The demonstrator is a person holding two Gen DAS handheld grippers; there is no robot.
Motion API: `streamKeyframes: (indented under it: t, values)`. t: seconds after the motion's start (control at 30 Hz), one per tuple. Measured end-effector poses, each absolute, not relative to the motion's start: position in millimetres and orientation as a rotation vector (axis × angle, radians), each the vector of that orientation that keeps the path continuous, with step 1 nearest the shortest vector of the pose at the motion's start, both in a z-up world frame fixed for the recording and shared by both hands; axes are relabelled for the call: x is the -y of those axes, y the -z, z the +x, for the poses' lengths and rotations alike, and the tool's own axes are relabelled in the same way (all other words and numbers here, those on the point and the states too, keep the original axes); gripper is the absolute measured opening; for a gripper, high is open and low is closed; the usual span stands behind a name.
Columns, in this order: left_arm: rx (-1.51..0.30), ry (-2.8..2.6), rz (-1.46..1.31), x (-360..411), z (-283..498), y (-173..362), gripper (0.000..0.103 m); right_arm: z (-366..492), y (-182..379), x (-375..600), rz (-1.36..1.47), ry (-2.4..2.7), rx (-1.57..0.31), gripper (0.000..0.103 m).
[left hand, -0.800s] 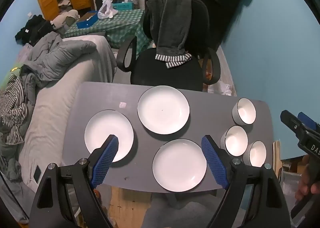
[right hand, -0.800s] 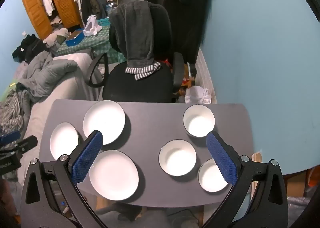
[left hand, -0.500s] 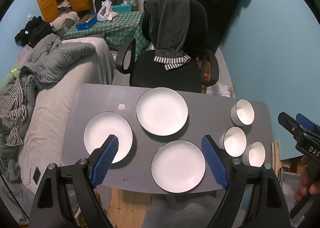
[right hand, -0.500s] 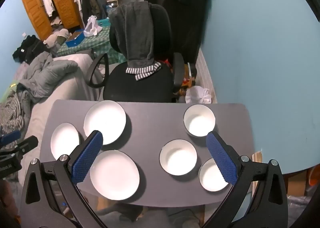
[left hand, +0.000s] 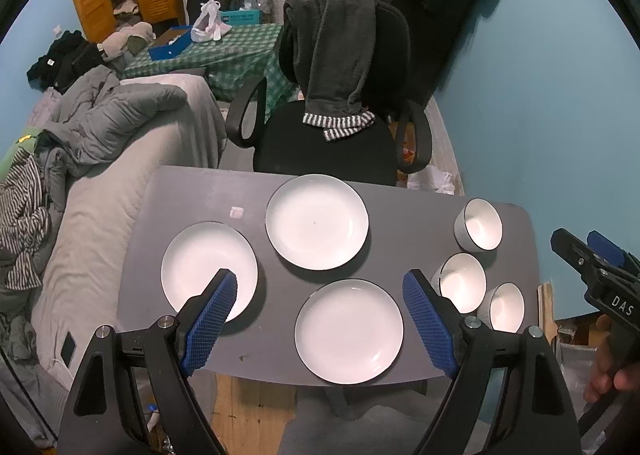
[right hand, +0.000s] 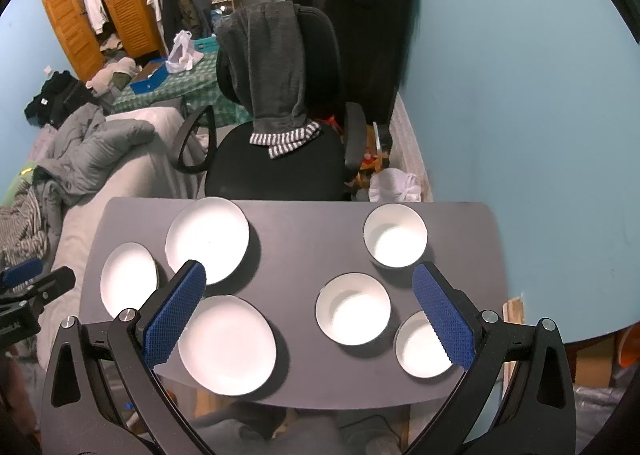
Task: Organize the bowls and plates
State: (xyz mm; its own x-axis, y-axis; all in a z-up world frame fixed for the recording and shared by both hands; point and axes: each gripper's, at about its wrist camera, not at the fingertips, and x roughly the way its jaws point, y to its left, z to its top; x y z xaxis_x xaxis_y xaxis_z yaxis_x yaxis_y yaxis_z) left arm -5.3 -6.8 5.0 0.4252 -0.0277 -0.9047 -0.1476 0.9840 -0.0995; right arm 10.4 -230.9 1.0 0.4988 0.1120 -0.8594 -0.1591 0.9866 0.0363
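Three white plates lie on the grey table (left hand: 192,191): a left plate (left hand: 200,263), a far plate (left hand: 317,221) and a near plate (left hand: 349,331). Three white bowls stand at the right: a far bowl (left hand: 482,224), a middle bowl (left hand: 462,282) and a near bowl (left hand: 506,306). My left gripper (left hand: 320,295) is open and empty, held above the near plate. My right gripper (right hand: 308,291) is open and empty, above the middle bowl (right hand: 353,309). The right wrist view also shows the near plate (right hand: 227,343) and the far bowl (right hand: 395,235).
A black office chair (left hand: 324,143) draped with a dark garment stands behind the table. A bed with grey bedding (left hand: 100,135) lies to the left. A blue wall (right hand: 520,115) is on the right. A small white scrap (left hand: 237,211) lies on the table.
Both grippers have drifted slightly; the table and dishes sit a little higher in the left view. Nothing was taken hold of.
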Motion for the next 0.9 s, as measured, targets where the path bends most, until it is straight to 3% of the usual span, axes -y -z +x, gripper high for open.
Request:
streamKeyframes:
  t: [0.9]
  values:
    - [-1.132,-0.07,-0.183,10.5,-8.2,-6.8,0.086,4.5,-2.0,229.3,-0.055,-0.167,-1.039,0.102]
